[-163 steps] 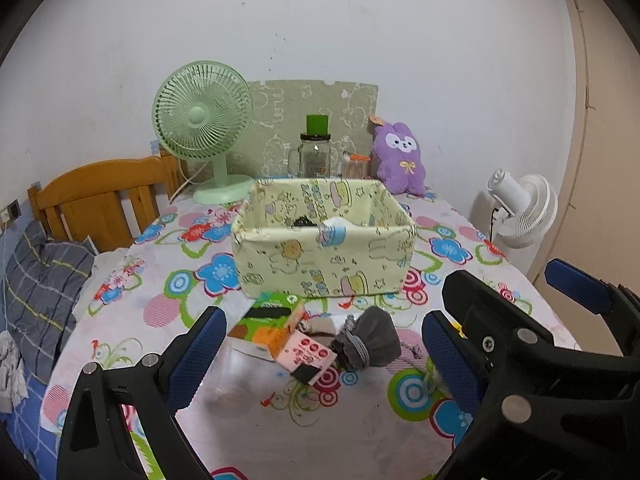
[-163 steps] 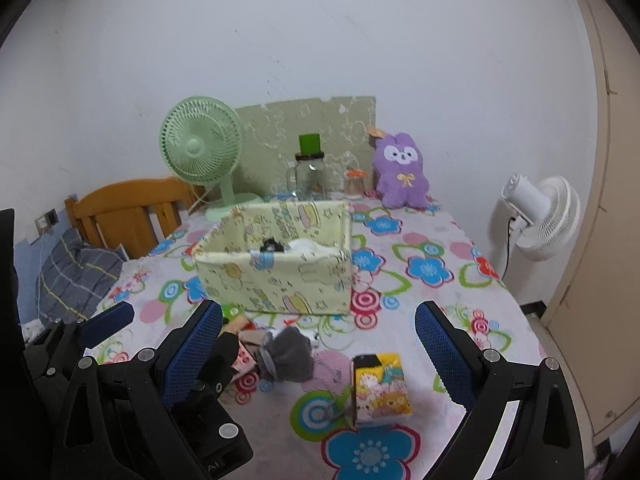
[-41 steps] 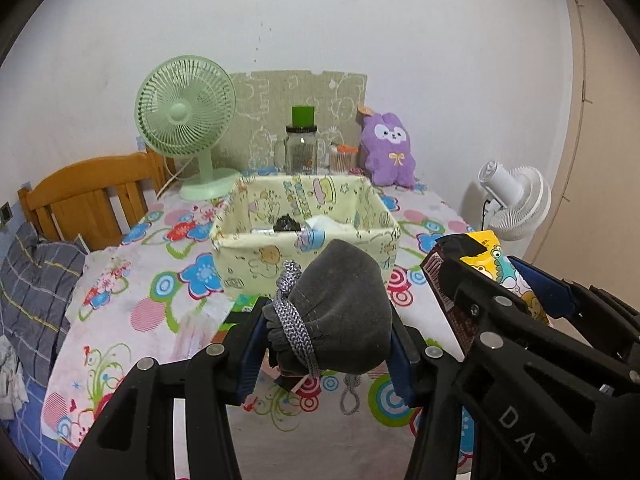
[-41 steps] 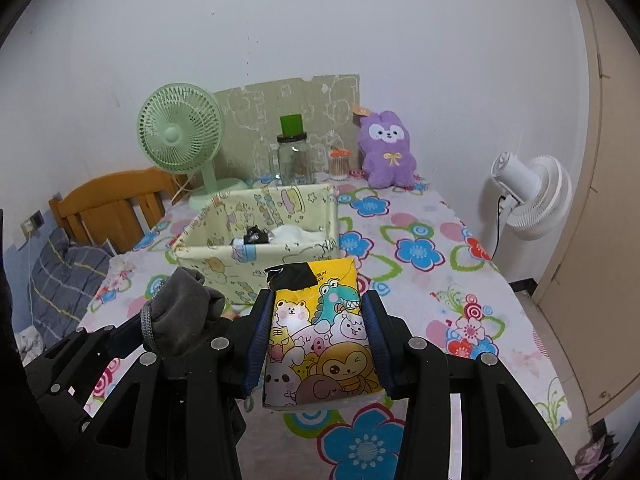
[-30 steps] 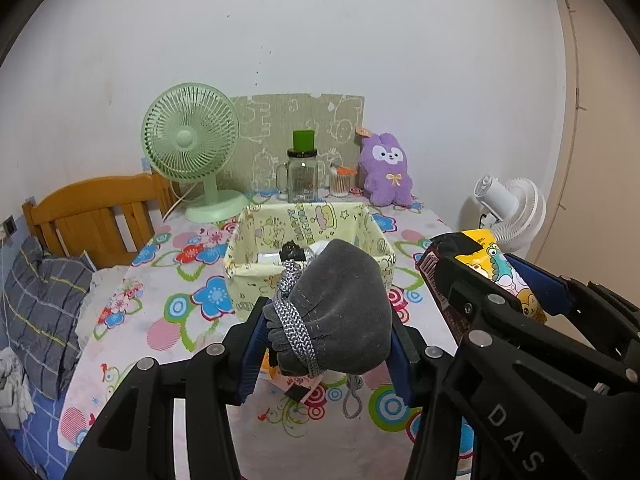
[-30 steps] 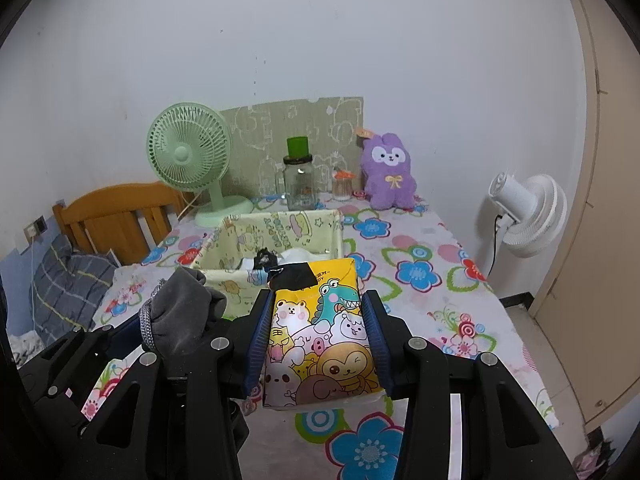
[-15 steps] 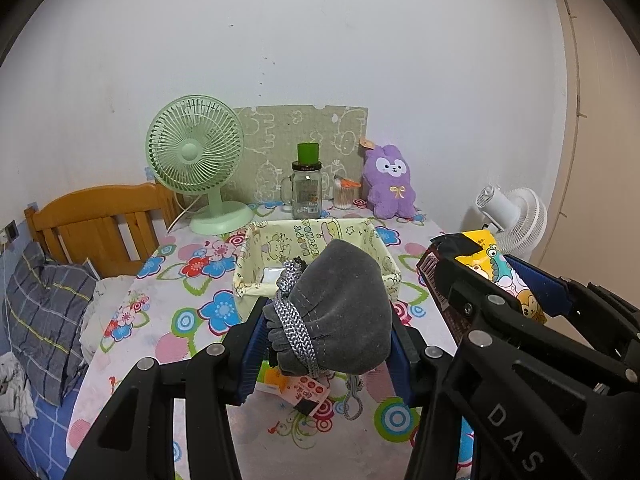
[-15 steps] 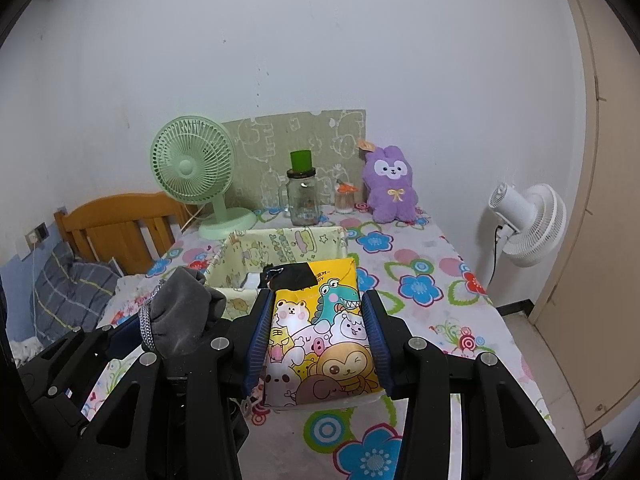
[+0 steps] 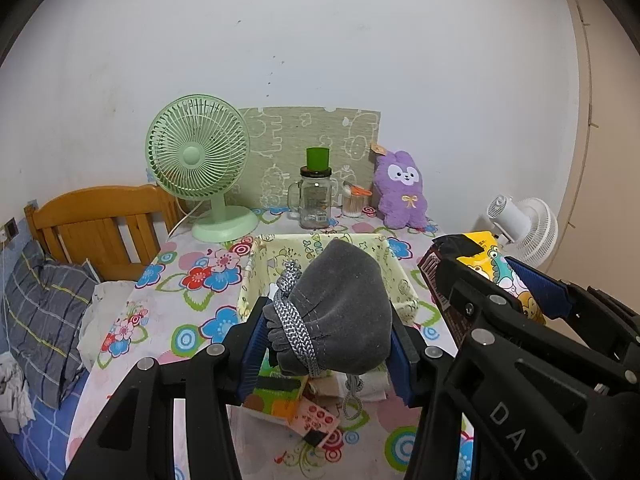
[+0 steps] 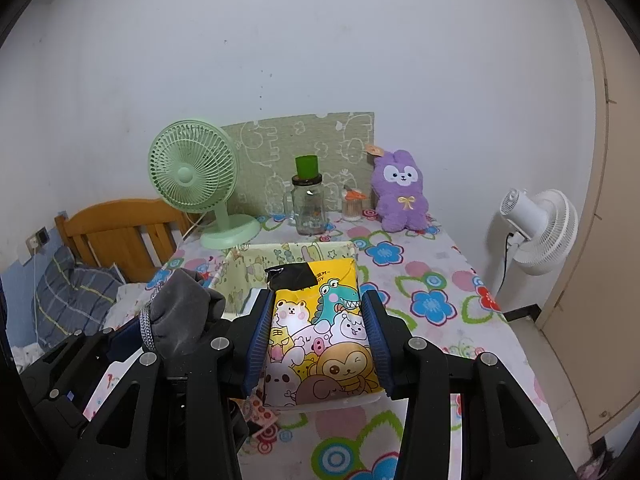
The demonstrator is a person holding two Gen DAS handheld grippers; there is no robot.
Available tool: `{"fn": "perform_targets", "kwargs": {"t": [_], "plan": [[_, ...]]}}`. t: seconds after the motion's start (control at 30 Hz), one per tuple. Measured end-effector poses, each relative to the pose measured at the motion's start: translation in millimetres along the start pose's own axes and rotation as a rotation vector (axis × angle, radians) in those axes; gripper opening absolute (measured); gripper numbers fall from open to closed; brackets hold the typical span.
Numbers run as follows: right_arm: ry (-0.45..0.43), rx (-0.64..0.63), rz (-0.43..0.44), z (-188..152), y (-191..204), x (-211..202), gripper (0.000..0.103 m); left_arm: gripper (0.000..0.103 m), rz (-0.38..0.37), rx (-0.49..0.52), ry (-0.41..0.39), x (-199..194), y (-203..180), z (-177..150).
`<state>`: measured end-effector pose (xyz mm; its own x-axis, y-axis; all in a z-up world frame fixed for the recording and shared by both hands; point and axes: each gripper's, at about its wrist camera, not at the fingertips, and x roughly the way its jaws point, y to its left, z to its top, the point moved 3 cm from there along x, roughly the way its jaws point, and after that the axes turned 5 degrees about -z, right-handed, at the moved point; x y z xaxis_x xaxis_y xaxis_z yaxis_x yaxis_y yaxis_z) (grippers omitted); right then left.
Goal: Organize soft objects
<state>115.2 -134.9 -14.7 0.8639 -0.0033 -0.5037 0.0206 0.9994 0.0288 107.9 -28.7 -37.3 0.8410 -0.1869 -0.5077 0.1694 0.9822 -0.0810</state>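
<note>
While my left gripper (image 9: pixel 326 340) pinches the gray pouch (image 9: pixel 334 308) and my right gripper (image 10: pixel 318 338) the cartoon pack (image 10: pixel 320 340), either soft load could slip short of the fabric bin (image 9: pixel 400 280).

The grey pouch (image 9: pixel 336 308) hides most of the fabric bin's (image 9: pixel 256 276) inside; the cartoon tissue pack (image 10: pixel 320 336) covers its near wall, and small packets (image 9: pixel 296 408) beneath stay partly hidden

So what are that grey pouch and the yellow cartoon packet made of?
The grey pouch looks like soft, matte velvety fabric: fuzzy nap, gathered neck, braided cord. The yellow cartoon packet seems to be thin glossy printed plastic film, judging by its sheen and creases; its contents cannot be seen.
</note>
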Motion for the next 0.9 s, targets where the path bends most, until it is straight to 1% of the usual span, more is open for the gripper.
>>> {"fn": "perform_targets", "kwargs": {"t": [0.1, 0.13, 0.27, 0.5, 0.9], "plan": [[-0.001, 0.000, 0.003, 5, 1, 8, 0.048, 0.054, 0.005, -0.002, -0.003, 5, 3, 5], [-0.025, 0.000, 0.005, 6, 2, 9, 0.048, 0.054, 0.008, -0.002, -0.003, 8, 4, 7], [-0.026, 0.001, 0.008, 11, 3, 15, 0.048, 0.054, 0.015, -0.004, -0.007, 15, 7, 13], [-0.038, 0.003, 0.016, 27, 8, 38, 0.048, 0.054, 0.024, -0.012, -0.017, 32, 13, 26], [-0.023, 0.004, 0.051, 42, 13, 83, 0.048, 0.054, 0.049, -0.015, 0.004, 69, 23, 40]]}}
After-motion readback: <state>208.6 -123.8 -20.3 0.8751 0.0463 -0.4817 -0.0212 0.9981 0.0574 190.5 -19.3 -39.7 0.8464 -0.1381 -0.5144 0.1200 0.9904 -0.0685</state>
